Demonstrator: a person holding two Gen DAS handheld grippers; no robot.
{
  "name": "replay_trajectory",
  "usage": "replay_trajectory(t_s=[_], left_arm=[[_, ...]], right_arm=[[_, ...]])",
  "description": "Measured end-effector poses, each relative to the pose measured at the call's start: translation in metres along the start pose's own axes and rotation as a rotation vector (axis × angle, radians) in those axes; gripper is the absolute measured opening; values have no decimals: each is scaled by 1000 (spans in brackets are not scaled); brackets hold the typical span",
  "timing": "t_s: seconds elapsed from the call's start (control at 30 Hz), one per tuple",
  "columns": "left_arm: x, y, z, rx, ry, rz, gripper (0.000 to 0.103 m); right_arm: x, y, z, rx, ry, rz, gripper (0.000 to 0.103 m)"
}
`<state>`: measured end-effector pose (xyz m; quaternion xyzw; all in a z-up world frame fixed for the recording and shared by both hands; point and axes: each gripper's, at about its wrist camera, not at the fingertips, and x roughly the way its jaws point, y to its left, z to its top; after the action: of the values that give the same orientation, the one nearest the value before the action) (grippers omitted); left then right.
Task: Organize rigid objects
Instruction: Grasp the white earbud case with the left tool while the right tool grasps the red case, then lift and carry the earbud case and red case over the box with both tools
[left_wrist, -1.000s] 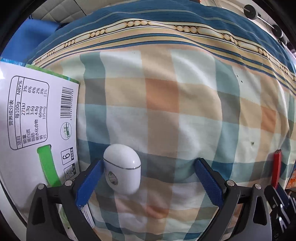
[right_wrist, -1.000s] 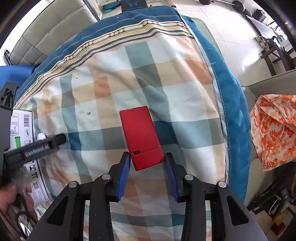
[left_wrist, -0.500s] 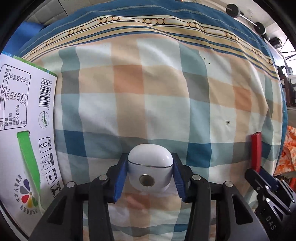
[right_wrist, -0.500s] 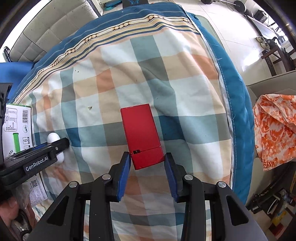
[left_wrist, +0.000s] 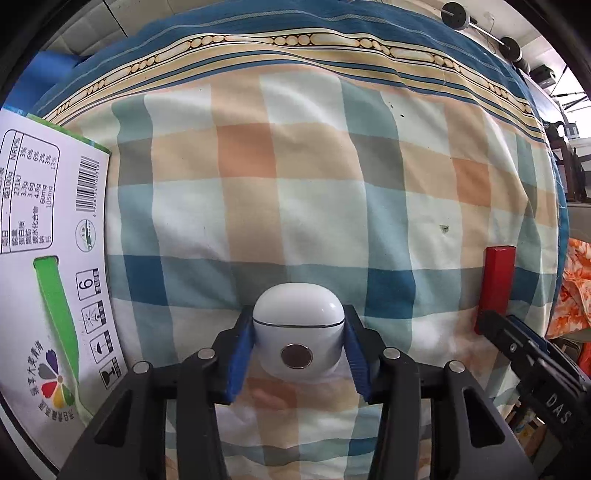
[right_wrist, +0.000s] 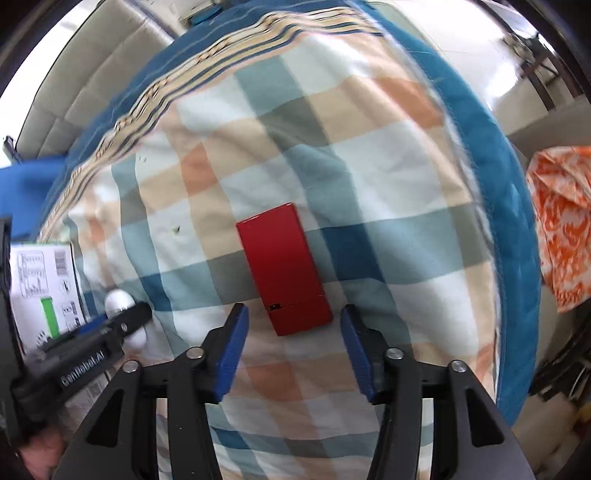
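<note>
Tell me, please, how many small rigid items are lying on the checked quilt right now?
2: the white earbud case sits gripped between the left gripper's pads; the red box lies ahead of the right gripper. Others may be hidden.

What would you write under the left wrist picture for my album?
Left gripper shut on a white earbud case above a checked blanket, beside a white carton.

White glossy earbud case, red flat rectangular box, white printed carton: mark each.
White glossy earbud case (left_wrist: 298, 325): left wrist view, front face.
Red flat rectangular box (right_wrist: 282, 264): right wrist view, top face.
White printed carton (left_wrist: 48, 236): left wrist view, printed panel.
</note>
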<state>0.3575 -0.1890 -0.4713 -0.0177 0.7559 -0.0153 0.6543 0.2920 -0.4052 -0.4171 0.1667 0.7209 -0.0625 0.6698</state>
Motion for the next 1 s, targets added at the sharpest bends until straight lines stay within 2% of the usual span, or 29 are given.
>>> replay_trajectory(t_s=[0.1,0.2,0.23,0.27,0.37,0.5,0.77,0.93,1.0], left_arm=[[-4,-2,-10,3,-15,4,43],[-7,-9,-20,7,-29,19,43],[-9,-13,-25,13,-35,23,43],[-10,-14,-27,18,-41,24,43],[-18,-20,-37,29,-55,27,43],[-35,-24,-53,43,-78,14,43],[-104,-24,-95,109,-191,-72,43],[-172,4,-115,124,-293,-132,43],[-195,32,-124,115,-332,-140,43]], right_arm=[[7,0,7,12,3,-3,61],[14,11,15,-8,-24,-47,62],[14,19,17,-36,-38,-84,48],[14,25,16,-53,-47,-128,41],[17,37,11,-93,-40,-168,38],[10,41,-6,-103,-23,-123,37],[-50,62,-46,-117,-111,0,36],[-97,80,-73,-147,-165,80,36],[-122,91,-89,-164,-169,119,36]])
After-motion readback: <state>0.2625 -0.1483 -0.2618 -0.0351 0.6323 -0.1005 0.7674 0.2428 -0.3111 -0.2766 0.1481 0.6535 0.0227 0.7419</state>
